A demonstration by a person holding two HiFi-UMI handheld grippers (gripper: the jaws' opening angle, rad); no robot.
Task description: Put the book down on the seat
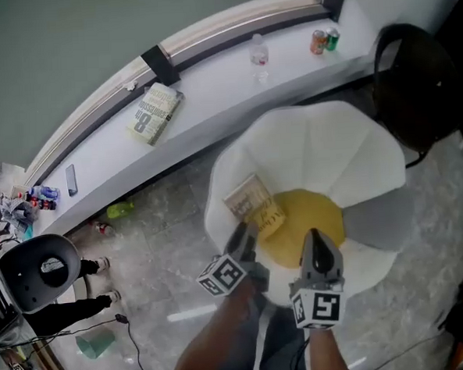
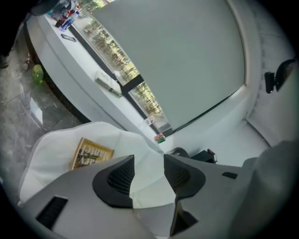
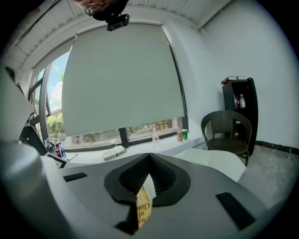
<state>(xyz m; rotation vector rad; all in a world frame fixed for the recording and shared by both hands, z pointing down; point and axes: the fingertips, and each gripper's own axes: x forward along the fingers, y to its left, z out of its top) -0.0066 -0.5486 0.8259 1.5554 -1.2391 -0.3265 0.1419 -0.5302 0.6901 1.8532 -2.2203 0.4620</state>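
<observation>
The book [image 1: 254,208] is seen lying on the left side of the yellow seat [image 1: 316,218] of a white chair [image 1: 315,140], with its far edge reaching the white shell. Whether it lies flat or leans there cannot be told. It is held by neither gripper.

Its cover is tan and yellow. In the left gripper view large title letters are shown on it, but they cannot be read with certainty. In the right gripper view only a narrow strip of the cover is seen through the slit below the jaw tips. On that strip "of" and "Clim" can be read sideways, and the rest is cut off.

The left gripper [image 1: 242,233] is held just on the near side of the book. Its jaws are parted, with nothing between them but the white of the chair beyond. The right gripper [image 1: 313,235] is held over the near part of the seat. Its jaw tips are brought together and nothing is gripped.

Farther off, a second book [image 1: 157,112] is laid on the white window ledge [image 1: 210,88]. A large "8" is printed on its cover, and the line of print beside it is too small to read. To the right along the ledge a clear bottle [image 1: 259,55] and two cans [image 1: 324,40] are placed, one orange and one green, with labels that cannot be read. A dark wicker chair [image 1: 413,83] is partly cut off at the far right.
</observation>
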